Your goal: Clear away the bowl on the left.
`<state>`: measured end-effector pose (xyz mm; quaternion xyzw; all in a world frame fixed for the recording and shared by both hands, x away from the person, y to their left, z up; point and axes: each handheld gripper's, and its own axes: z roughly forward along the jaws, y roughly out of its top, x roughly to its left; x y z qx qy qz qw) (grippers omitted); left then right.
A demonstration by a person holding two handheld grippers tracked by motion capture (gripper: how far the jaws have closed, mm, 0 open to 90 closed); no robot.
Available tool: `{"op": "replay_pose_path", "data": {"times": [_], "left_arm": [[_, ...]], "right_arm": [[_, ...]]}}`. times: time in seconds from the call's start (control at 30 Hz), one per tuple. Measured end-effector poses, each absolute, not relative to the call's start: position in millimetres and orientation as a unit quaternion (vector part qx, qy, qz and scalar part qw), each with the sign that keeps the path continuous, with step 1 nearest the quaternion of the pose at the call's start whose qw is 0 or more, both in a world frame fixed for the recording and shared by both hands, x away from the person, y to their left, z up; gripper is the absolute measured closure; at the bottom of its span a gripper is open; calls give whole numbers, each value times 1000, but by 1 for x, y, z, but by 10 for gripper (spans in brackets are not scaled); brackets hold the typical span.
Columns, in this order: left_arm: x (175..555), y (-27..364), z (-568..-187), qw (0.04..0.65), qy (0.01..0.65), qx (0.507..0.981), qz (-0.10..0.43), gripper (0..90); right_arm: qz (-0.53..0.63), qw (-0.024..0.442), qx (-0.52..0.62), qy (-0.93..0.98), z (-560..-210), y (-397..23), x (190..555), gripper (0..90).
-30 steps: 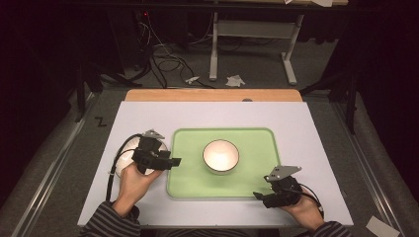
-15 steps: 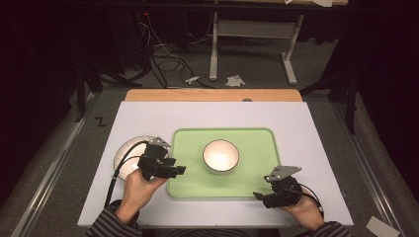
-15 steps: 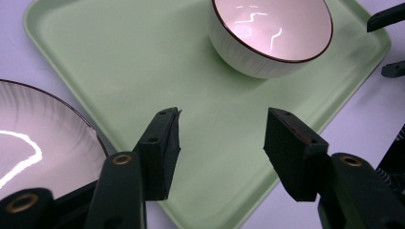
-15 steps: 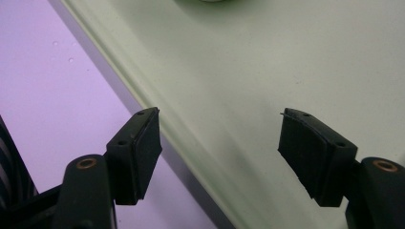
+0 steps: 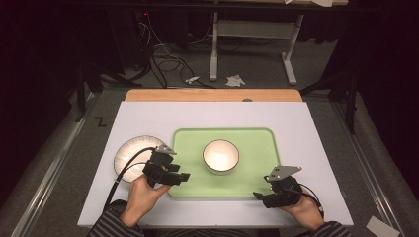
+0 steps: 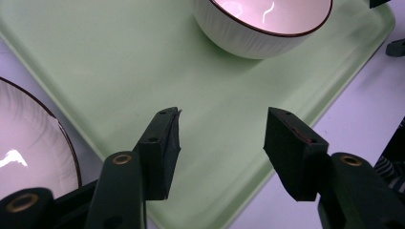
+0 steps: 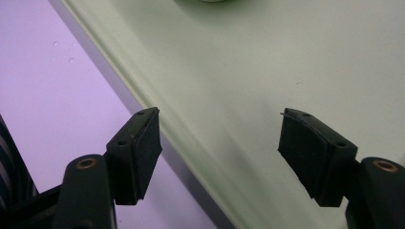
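A flat light green plastic tray (image 5: 257, 148) lies in the middle of the high view, on a pale white table top (image 5: 148, 118). A round white bowl with a thin dark rim (image 5: 221, 156) sits on the tray, near its middle. A round white plate with a dark edge (image 5: 129, 150) lies on the table just to the left of the tray. The black left gripper (image 5: 179, 177) is in the lower left part of the high view, over the left edge of the tray, just beside the plate. In the left gripper view its two jaws are spread wide apart, with only bare green tray between them, and they pinch nothing. The bowl sits at the top of that view and the plate at the left edge. The black right gripper (image 5: 259, 196) is in the lower right of the high view, at the tray's near right corner. In the right gripper view its jaws are wide apart too, with the tray's rim running between them. I cannot tell if they touch the tray.
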<state>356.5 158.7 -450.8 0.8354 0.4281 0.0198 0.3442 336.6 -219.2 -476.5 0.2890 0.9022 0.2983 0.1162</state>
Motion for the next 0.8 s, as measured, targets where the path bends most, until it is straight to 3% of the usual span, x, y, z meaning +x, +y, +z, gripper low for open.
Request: {"op": "replay_pose_path", "data": {"times": [0.8], "left_arm": [[358, 147, -471, 296, 428, 853, 36, 460]], "right_arm": [[293, 114, 287, 905, -478, -218, 337, 323]]}}
